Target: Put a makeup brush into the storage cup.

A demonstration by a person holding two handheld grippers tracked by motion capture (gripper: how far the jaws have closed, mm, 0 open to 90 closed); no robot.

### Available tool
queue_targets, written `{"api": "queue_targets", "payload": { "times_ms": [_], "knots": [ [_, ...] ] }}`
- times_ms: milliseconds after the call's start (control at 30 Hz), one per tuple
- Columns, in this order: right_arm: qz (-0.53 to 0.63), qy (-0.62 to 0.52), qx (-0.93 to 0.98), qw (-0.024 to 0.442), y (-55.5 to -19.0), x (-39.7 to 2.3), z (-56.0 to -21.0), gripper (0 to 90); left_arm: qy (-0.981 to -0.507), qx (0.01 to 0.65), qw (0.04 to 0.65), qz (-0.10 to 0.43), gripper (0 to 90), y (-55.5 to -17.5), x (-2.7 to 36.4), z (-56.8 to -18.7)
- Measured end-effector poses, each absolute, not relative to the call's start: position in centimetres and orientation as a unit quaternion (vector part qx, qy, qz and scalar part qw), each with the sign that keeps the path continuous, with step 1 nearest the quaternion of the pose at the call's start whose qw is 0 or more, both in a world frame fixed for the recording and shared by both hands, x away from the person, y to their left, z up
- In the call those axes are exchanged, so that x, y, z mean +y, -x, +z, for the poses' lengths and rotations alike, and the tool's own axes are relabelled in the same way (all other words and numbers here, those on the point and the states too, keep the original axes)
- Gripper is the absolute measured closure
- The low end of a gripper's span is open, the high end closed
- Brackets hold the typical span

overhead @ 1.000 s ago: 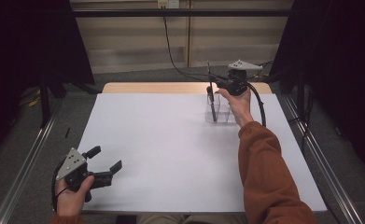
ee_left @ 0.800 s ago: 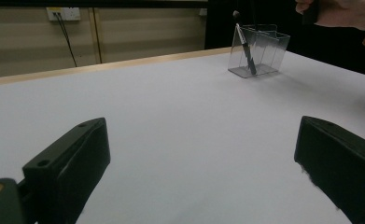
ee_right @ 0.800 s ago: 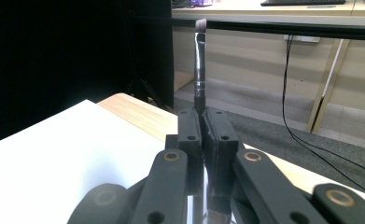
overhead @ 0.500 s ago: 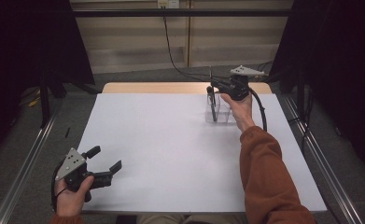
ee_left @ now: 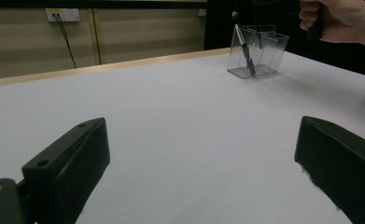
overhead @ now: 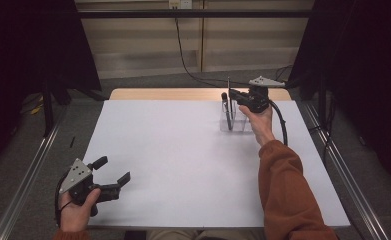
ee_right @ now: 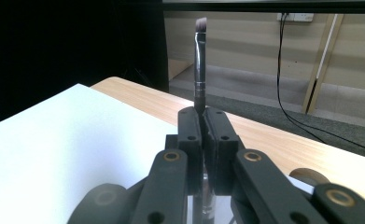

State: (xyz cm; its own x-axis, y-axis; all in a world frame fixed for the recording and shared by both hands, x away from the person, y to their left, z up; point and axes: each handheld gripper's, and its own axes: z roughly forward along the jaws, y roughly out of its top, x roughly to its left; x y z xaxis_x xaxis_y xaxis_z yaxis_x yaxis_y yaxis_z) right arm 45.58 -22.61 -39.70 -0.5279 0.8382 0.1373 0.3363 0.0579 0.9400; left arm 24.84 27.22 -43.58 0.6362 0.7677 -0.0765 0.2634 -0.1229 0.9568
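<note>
My right gripper (overhead: 231, 95) is at the far right of the table, shut on a thin black makeup brush (ee_right: 200, 65) that stands upright with its bristles on top. The brush's lower end reaches down into a clear plastic holder (overhead: 234, 123), seen from across the table as the holder (ee_left: 264, 53). A second dark brush (ee_left: 243, 49) leans inside that holder. Near the front left corner my left gripper (overhead: 114, 170) rests low over the white table cover (overhead: 183, 160), its jaws wide apart with nothing between them, as at the left gripper (ee_left: 203, 140).
The bare wooden table edge (overhead: 173, 94) runs along the back. A black cable (overhead: 282, 122) loops from the right gripper past the person's hand. Metal rails (overhead: 28, 175) flank the table on both sides.
The right gripper has sunk a little with the brush, lowering it further into the clear holder. The left gripper has stayed where it was.
</note>
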Motion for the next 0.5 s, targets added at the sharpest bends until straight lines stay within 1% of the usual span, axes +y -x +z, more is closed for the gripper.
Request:
{"api": "queue_targets", "payload": {
  "times_ms": [500],
  "knots": [
    [0.528,-0.435,0.693,0.226,-45.2,-23.0,-41.1,85.7,-0.716,0.359,0.555,0.226,3.4,-24.8,27.1,-43.6]
  ]
}}
